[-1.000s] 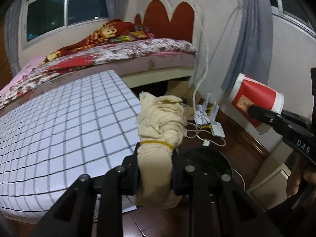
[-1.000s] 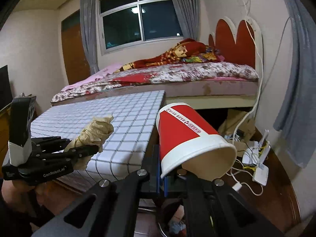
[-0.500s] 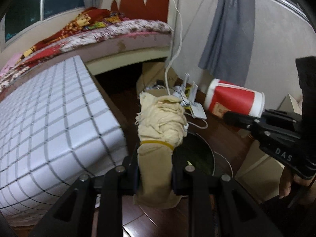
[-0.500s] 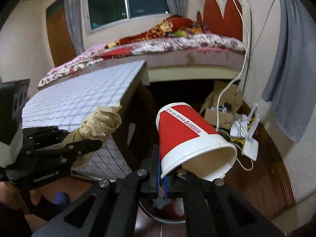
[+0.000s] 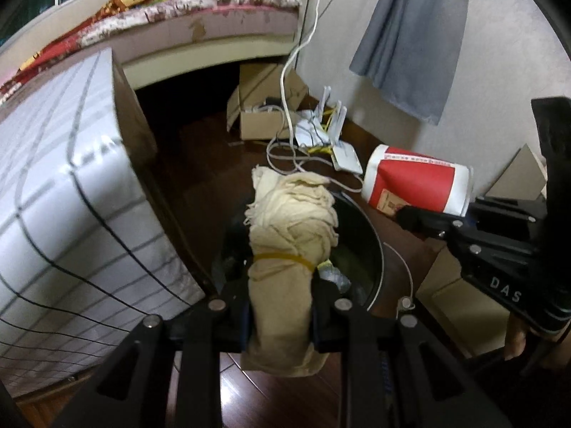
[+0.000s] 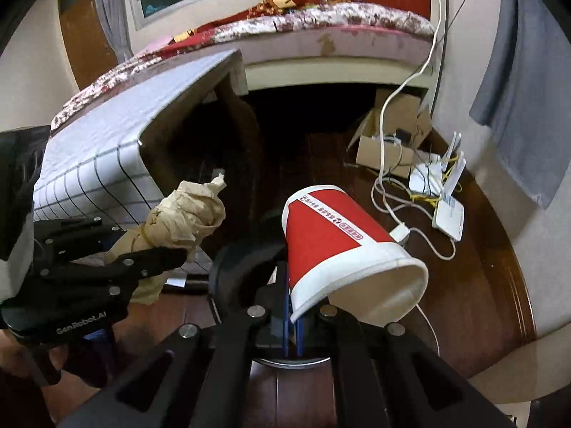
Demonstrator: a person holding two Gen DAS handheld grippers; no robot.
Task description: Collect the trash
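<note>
Holding two pieces of trash, you have both grippers above the dark round bin (image 5: 367, 249) on the wooden floor (image 6: 474, 267).

Left gripper (image 5: 280, 317): jaws closed to a narrow gap, pads pressing both sides of the beige crumpled paper bundle (image 5: 289, 235). A yellow rubber band (image 5: 285, 259) circles the bundle just above the fingertips. The bundle stands up out of the jaws, its ragged top in front of the bin's opening. In the right wrist view the same bundle (image 6: 178, 221) sits left of the bin, pointing up and to the right.

Right gripper (image 6: 293, 324): jaws fully closed, pinching the rim wall of the red and white paper cup (image 6: 339, 246). The cup is tilted, mouth towards the camera and lower right, base up and away. It hangs over the bin's rim (image 6: 235, 267). In the left wrist view the cup (image 5: 417, 182) lies nearly sideways, just right of the bin.

Bin contents: something pale and crumpled shows inside; you cannot tell what it is.

Surroundings: a table with a white grid-pattern cloth (image 5: 53, 214) on your left, near the bin. Beyond it, a bed (image 6: 321, 25). On the floor behind the bin, an open cardboard box (image 5: 264, 114), white routers (image 6: 446, 192) and loose cables (image 5: 285, 157). A grey curtain (image 5: 414, 35) hangs at the right wall.
</note>
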